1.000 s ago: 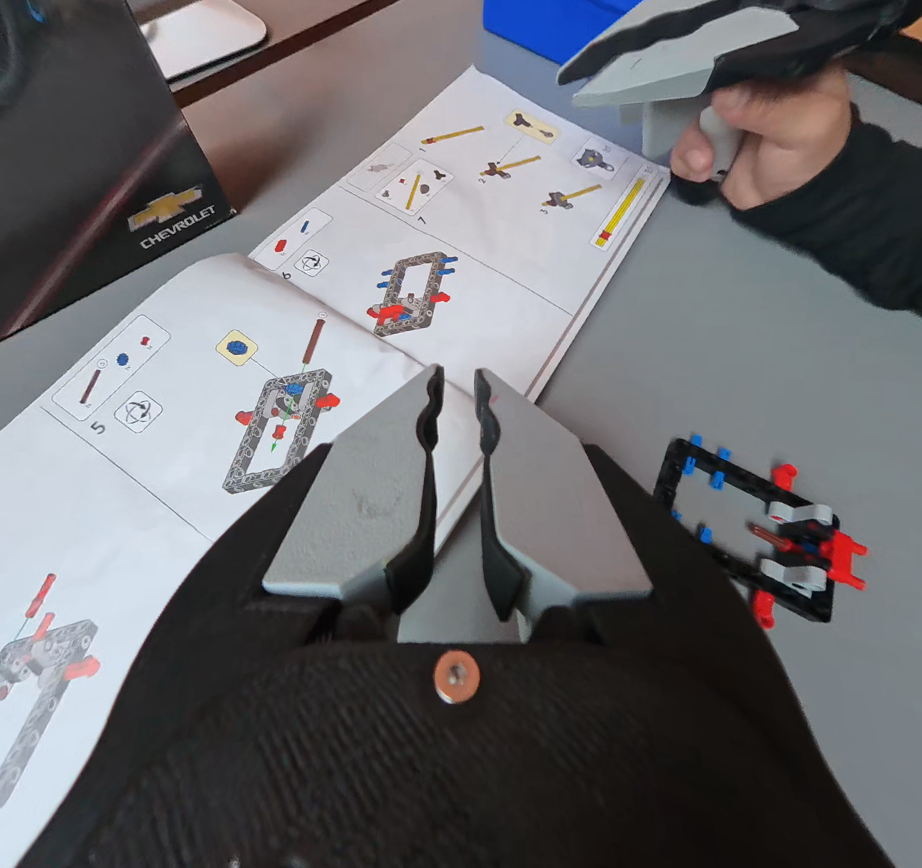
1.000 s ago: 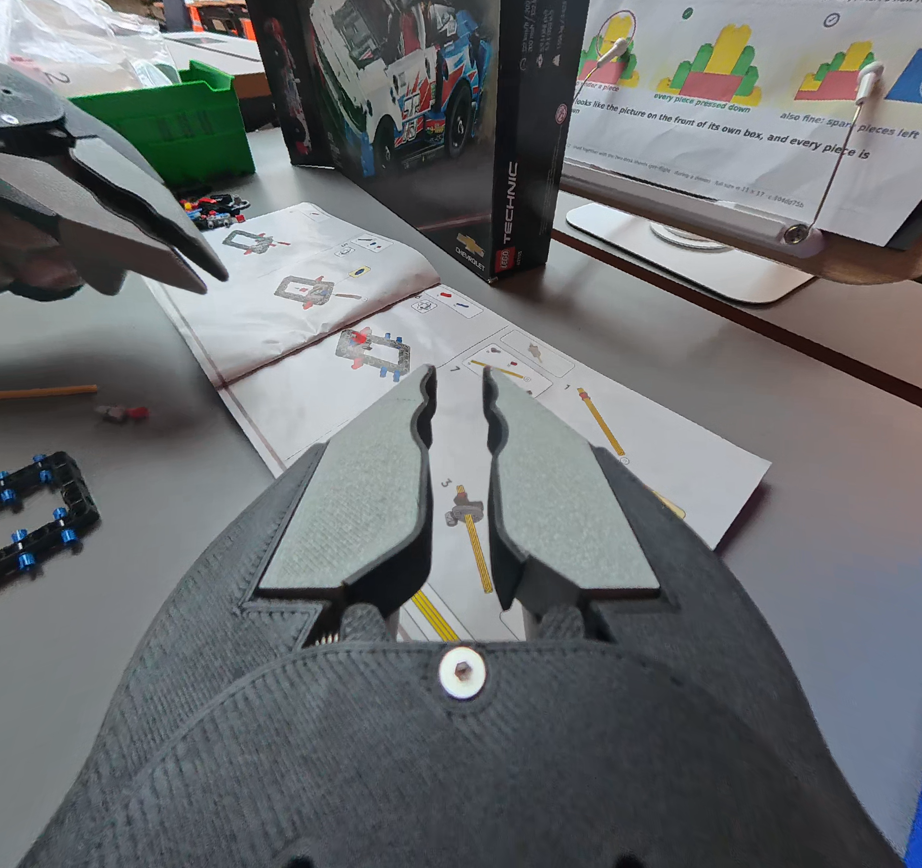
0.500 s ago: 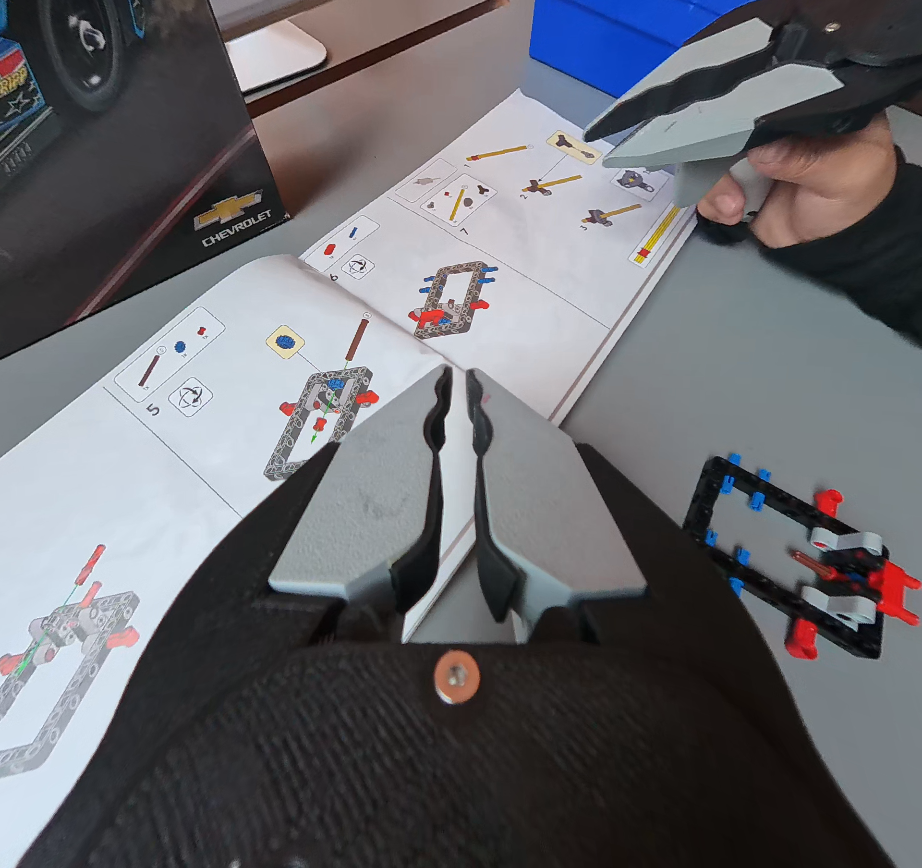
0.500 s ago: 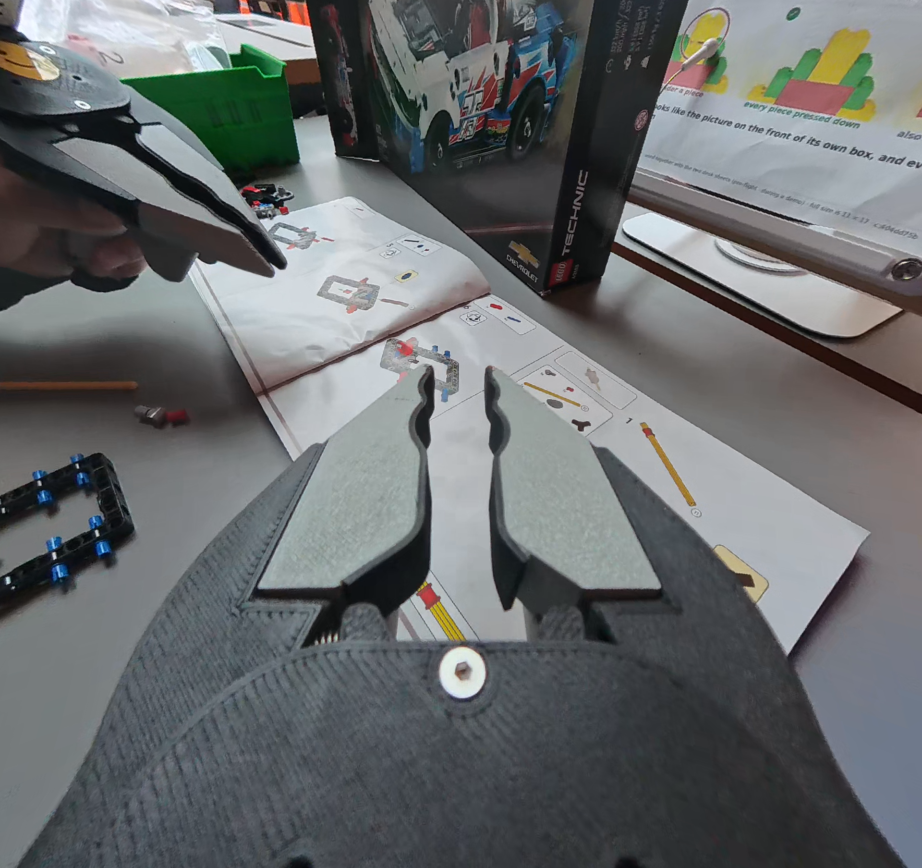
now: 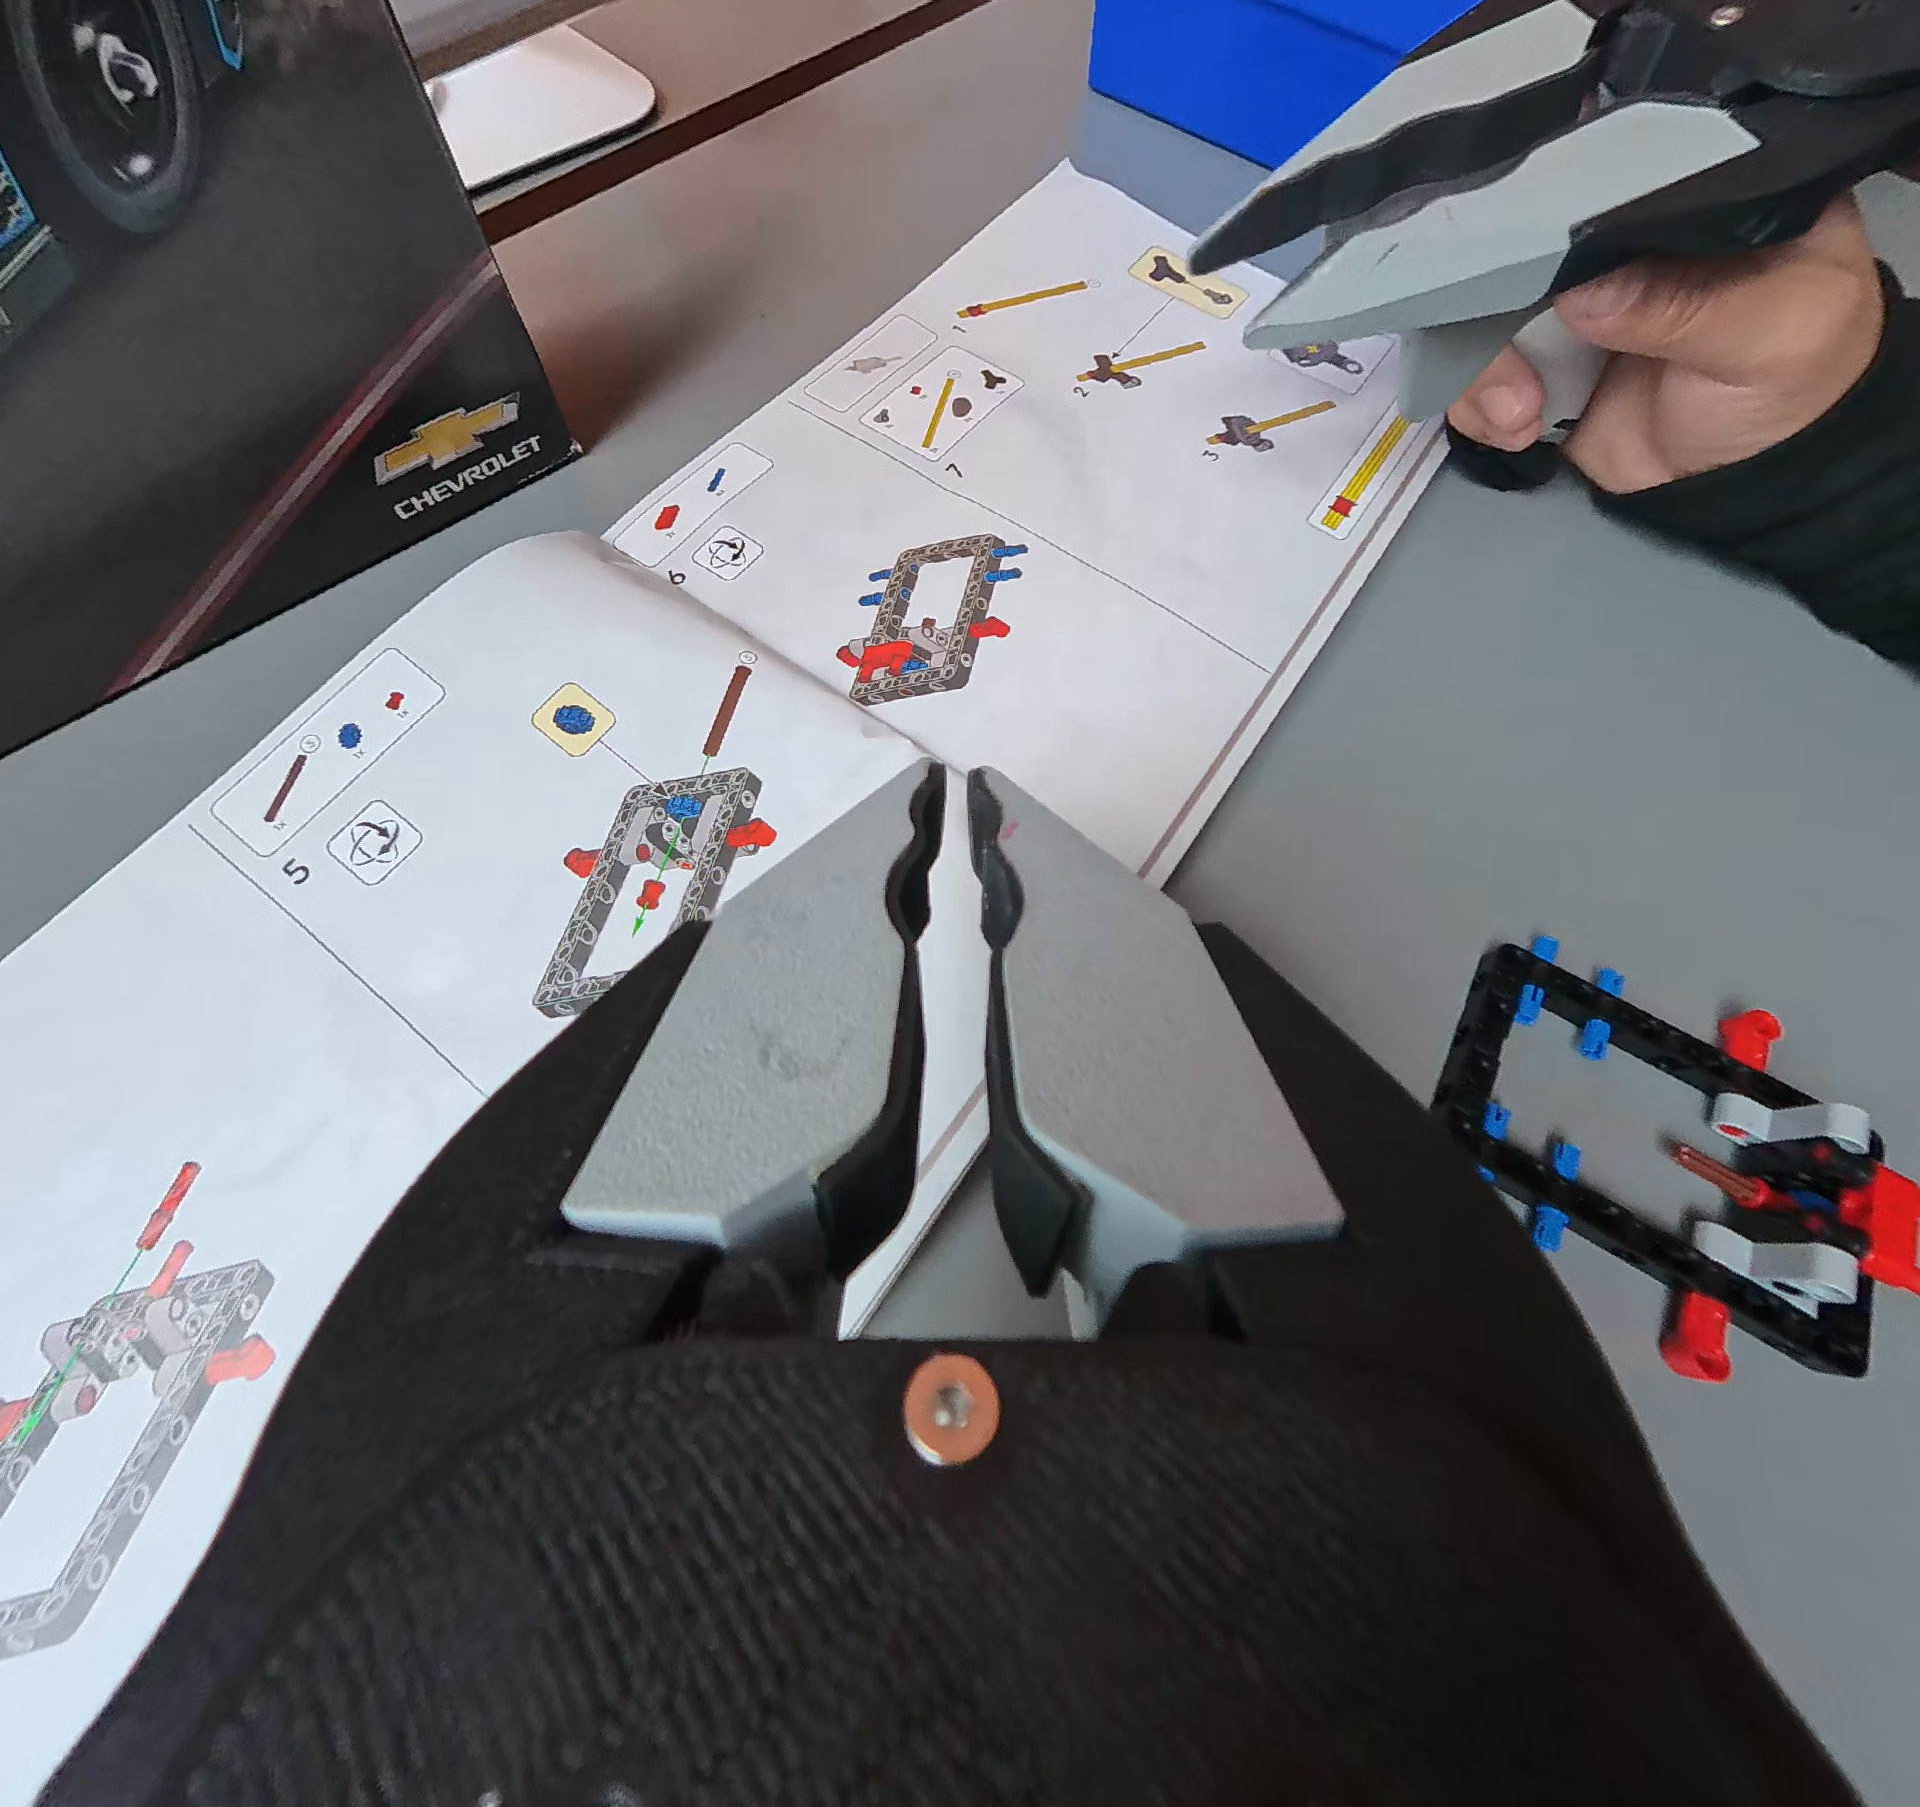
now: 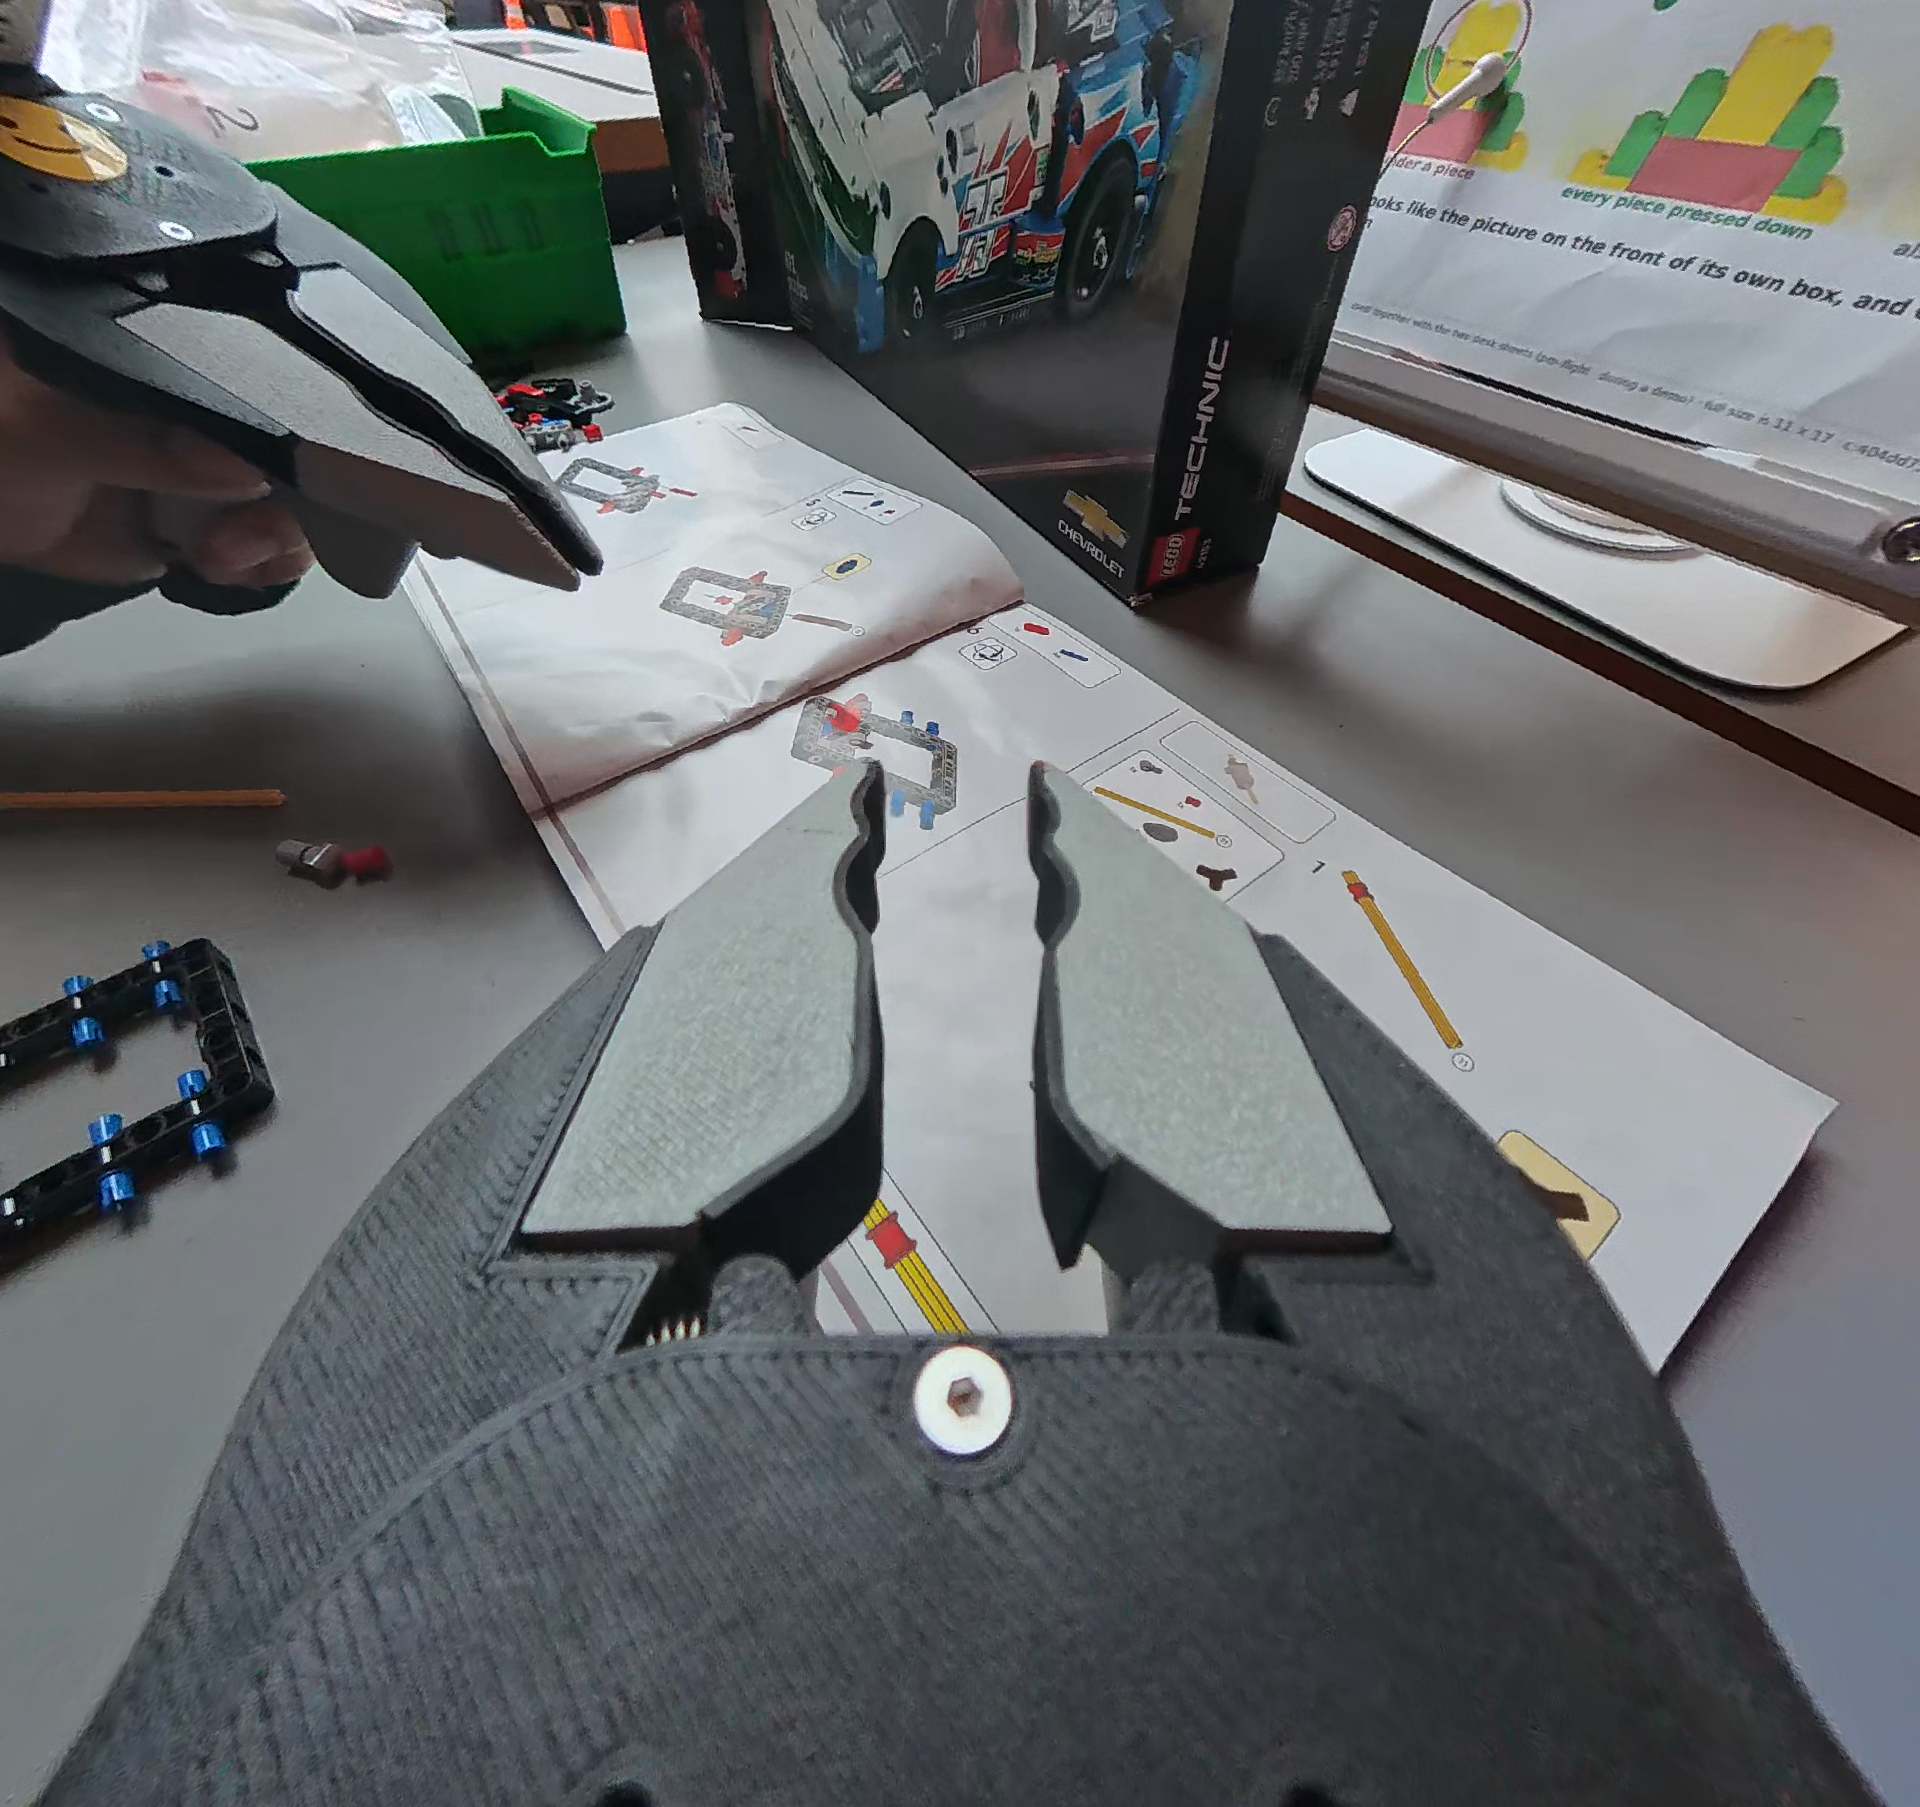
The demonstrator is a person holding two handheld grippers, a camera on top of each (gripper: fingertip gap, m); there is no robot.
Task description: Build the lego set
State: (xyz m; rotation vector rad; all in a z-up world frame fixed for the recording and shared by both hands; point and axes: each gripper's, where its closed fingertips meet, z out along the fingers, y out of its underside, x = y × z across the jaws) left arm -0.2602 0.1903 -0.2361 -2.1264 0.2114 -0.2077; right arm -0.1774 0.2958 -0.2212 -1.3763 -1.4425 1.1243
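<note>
A black rectangular Lego frame (image 5: 1652,1030) with blue pins, red pins and grey connectors lies flat on the grey table, right of my left gripper (image 5: 956,781). That gripper is shut and empty, hovering over the open instruction booklet (image 5: 1091,718). My right gripper (image 6: 956,781) is open and empty above the booklet's right page (image 6: 1299,978). The frame's end (image 6: 223,1040) shows at the left of the right wrist view. A yellow axle (image 6: 145,799) and a small grey and red piece (image 6: 332,862) lie on the table beyond it. Each gripper shows in the other's view: the right (image 5: 1236,292), the left (image 6: 582,568).
The black set box (image 6: 987,147) stands upright behind the booklet. A green bin (image 6: 468,209) with several loose pieces (image 6: 551,401) in front of it is at the far left. A blue bin (image 5: 1299,22) and a white monitor stand (image 6: 1610,562) are at the back. Spacing between my two grippers at the tips: around 15 cm.
My left gripper's fingers have closed to a thin gap. My right gripper's fingers have spread apart, and it has moved in over the booklet's right page.
</note>
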